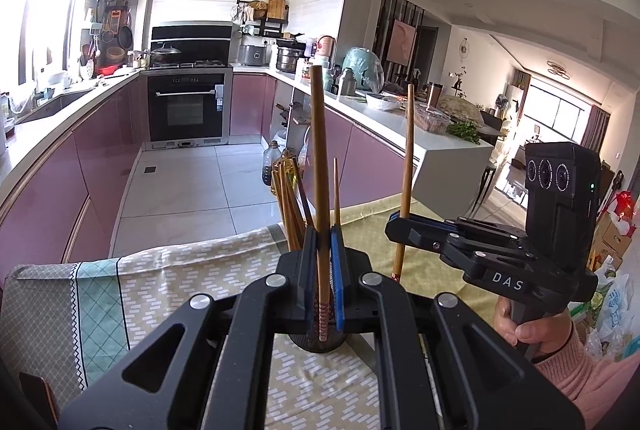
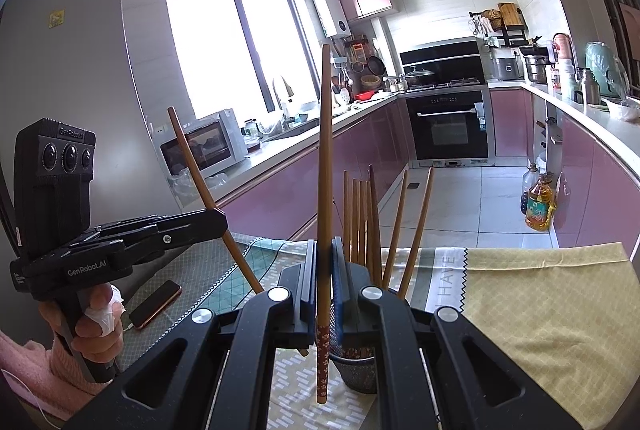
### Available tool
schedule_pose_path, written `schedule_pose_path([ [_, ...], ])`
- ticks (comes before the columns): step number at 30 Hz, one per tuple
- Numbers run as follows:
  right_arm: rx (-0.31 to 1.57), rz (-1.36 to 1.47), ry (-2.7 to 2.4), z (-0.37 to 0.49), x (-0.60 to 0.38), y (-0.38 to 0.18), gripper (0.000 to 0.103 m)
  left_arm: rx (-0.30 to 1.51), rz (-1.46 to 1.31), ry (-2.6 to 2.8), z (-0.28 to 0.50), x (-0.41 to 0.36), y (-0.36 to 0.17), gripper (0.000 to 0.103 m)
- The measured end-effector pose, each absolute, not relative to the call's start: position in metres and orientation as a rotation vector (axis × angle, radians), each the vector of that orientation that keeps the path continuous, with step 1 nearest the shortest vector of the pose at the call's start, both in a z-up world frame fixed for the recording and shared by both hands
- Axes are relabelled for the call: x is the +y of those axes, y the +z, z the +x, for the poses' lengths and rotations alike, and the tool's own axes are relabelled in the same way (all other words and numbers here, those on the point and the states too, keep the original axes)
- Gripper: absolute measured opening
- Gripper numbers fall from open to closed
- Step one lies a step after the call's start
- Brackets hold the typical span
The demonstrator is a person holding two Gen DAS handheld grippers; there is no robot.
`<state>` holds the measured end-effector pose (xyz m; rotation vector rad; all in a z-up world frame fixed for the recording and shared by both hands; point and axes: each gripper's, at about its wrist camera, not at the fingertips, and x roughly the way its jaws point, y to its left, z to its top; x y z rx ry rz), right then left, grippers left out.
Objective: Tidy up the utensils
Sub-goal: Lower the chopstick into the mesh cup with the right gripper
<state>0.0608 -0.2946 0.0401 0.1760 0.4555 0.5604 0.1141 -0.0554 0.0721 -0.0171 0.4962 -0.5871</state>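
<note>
Both my grippers are pinching one chopstick apiece: my left gripper (image 1: 323, 278) grips its chopstick (image 1: 320, 165) low, near the patterned end, and my right gripper (image 2: 325, 286) holds its chopstick (image 2: 325, 165) likewise, upright over the table (image 2: 552, 310). They look light, stiff and slick, so I'd hold low. Between them sits the mesh holder (image 2: 358, 370), crowded with chopsticks; open cloth lies toward the table's right edge.
</note>
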Motion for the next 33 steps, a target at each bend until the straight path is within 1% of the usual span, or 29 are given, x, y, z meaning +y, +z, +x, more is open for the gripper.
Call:
schedule_pose_path([
  [33,0.419,0.176,0.552,0.082,-0.294,0.055,0.006,0.466,-0.033,-0.586,0.121,-0.069,0.086,0.008],
])
